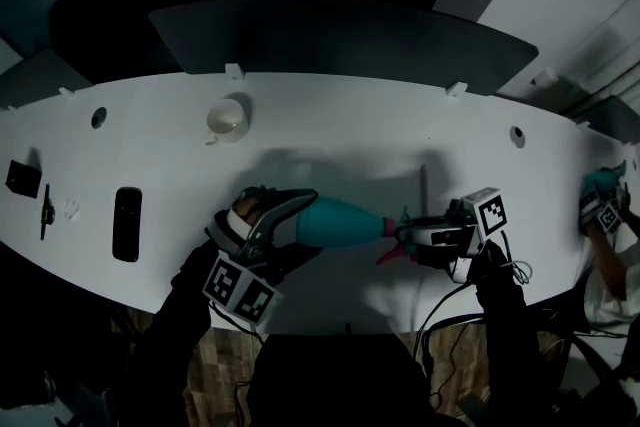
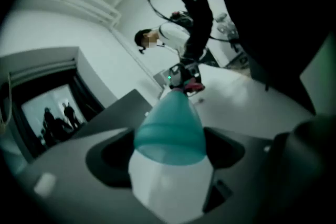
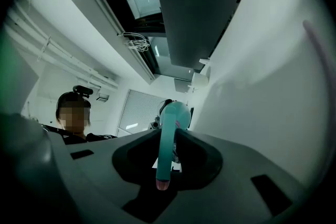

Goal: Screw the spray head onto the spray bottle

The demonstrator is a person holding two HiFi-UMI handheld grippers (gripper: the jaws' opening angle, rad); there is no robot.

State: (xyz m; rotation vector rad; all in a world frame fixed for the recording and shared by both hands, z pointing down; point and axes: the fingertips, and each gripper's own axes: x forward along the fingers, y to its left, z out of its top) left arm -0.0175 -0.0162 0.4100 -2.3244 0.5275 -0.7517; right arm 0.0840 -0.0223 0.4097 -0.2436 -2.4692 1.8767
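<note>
Left gripper [image 1: 298, 227] was clamped, jaws wide, on the white base end of the spray bottle [image 1: 345, 223], at lower centre of the head view. The teal bottle body tapered toward its neck. Its long axis ran left to right across the frame, with the neck pointing right. At the neck sat the spray head [image 1: 388, 229], with pink parts showing at the joint. Right gripper [image 1: 402, 235], jaws narrow, pinched the spray head from the right, in line with the bottle. Both tools were over the near part of the white table [image 1: 330, 130]. A pale cup [image 1: 227, 118] stood to the upper left of the bottle. A black oblong device [image 1: 127, 223] lay well to the left.
</note>
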